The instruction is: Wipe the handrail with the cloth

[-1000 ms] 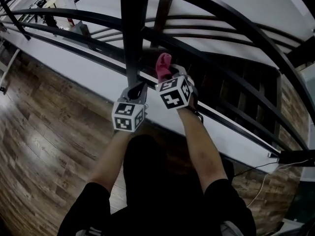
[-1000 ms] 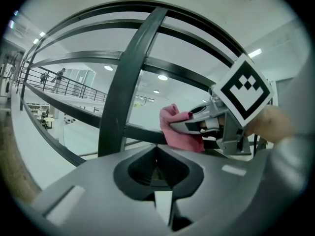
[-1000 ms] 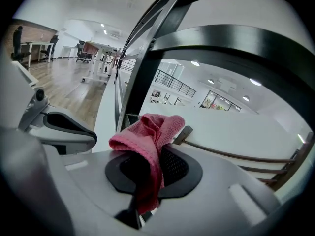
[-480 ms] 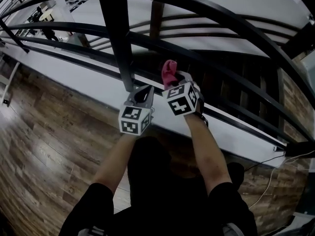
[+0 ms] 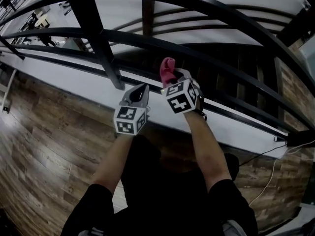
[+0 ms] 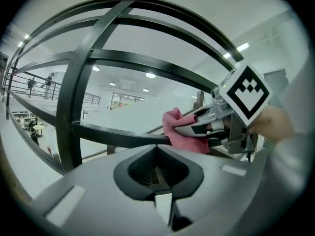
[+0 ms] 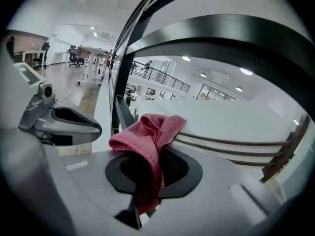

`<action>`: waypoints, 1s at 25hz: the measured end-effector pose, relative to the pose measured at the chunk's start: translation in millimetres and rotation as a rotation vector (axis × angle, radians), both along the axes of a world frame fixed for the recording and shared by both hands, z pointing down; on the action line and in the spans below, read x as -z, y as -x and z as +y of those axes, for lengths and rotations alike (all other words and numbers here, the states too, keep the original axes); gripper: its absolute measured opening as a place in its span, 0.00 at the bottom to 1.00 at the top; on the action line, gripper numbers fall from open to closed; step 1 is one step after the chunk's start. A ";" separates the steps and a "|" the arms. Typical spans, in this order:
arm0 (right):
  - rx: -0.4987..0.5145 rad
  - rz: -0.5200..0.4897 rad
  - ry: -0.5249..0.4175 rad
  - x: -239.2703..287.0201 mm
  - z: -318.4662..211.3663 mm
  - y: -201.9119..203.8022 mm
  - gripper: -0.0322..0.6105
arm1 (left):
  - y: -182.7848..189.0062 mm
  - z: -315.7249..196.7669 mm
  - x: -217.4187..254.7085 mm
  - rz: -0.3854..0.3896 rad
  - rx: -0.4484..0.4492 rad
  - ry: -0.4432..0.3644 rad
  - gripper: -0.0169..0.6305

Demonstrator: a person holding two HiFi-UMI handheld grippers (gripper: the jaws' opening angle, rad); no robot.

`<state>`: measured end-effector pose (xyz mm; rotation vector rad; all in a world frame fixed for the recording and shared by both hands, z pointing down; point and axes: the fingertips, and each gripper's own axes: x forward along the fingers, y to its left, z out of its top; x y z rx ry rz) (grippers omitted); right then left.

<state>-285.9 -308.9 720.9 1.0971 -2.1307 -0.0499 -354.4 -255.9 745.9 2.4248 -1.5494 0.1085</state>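
Observation:
A black metal railing fills the head view, with its top handrail (image 5: 221, 10) arching over a middle rail (image 5: 147, 39). My right gripper (image 5: 171, 80) is shut on a pink cloth (image 5: 167, 69), which stands up from the jaws close against the rails. In the right gripper view the cloth (image 7: 150, 136) drapes over the jaws, with a thick black rail (image 7: 221, 38) just above. My left gripper (image 5: 141, 90) is beside it on the left, shut and empty. In the left gripper view the cloth (image 6: 181, 132) touches a rail (image 6: 118, 135).
A thick upright post (image 5: 98, 48) stands left of both grippers. Below the rails run a white ledge (image 5: 74, 80) and a wooden floor (image 5: 44, 146). A thin cable (image 5: 266, 177) lies at the lower right. Beyond the railing is an open hall far below.
Both grippers have shifted right along the railing, so the upright post now sits further left of them. The cloth stays in the right gripper.

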 end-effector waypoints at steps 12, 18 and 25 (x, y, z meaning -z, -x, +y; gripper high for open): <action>-0.076 -0.004 0.037 -1.6 10.3 -55.6 0.13 | -59.0 -2.0 12.7 0.015 -0.104 -0.015 0.03; -0.128 0.013 0.028 3.5 18.3 -88.1 0.13 | -92.0 2.7 27.3 0.028 -0.177 -0.058 0.03; -0.189 0.039 0.015 6.6 22.9 -128.3 0.13 | -132.3 11.3 36.7 0.035 -0.263 -0.085 0.03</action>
